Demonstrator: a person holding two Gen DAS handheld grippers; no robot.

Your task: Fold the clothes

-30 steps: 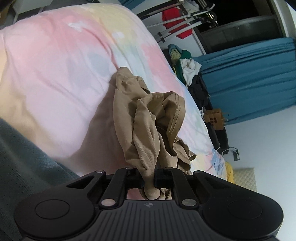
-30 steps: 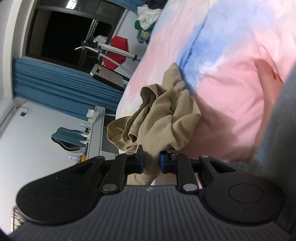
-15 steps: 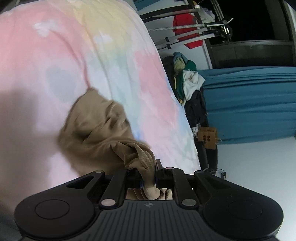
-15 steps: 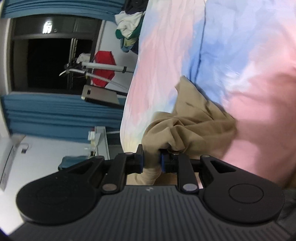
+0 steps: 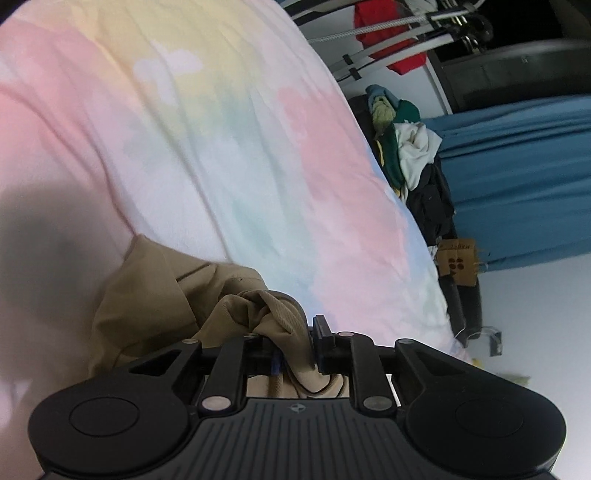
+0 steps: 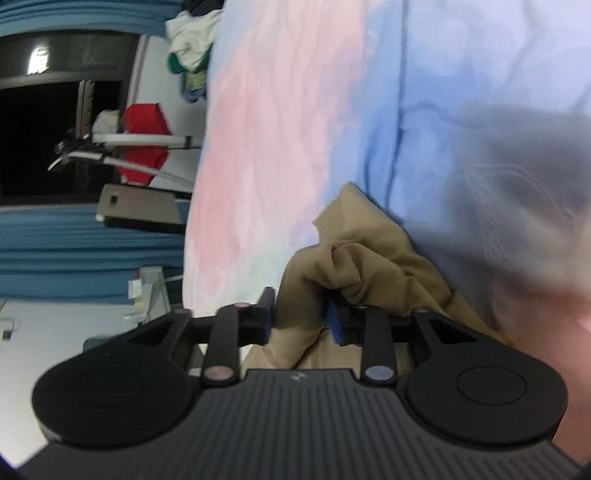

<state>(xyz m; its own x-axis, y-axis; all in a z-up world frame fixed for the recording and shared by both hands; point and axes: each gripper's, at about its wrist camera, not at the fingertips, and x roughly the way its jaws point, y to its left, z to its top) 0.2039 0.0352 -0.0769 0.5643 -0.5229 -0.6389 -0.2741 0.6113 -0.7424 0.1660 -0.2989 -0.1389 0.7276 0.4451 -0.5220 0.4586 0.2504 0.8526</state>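
In the left wrist view, shadow darkens the left edge of the bed [image 5: 229,155], whose cover is tie-dyed in pink, yellow and pale blue. The tan garment [image 5: 155,295] lies crumpled on the cover at lower left, and a twisted bunch of it runs into the left tongs [image 5: 297,341], which are pressed together, pinching that bunch. Right of the bed a heap of clothes [image 5: 410,155] sits against a blue curtain [image 5: 517,177], with a red cloth [image 5: 391,40] hanging on a rack [image 5: 388,31] above and a cardboard tag [image 5: 458,264] below.

In the right wrist view, a dark window [image 6: 40,136] and a blue curtain [image 6: 74,251] fill the left, with a red cloth [image 6: 146,144] on a rack [image 6: 140,139]. The bed [image 6: 280,122] rises in the middle, pink then blue. The garment [image 6: 365,254] is bunched on it, low at centre. The right tongs [image 6: 299,319] are spread somewhat, with a fold of the garment between the fingers; whether they grip it I cannot tell. Grey shadow covers the cover at right.
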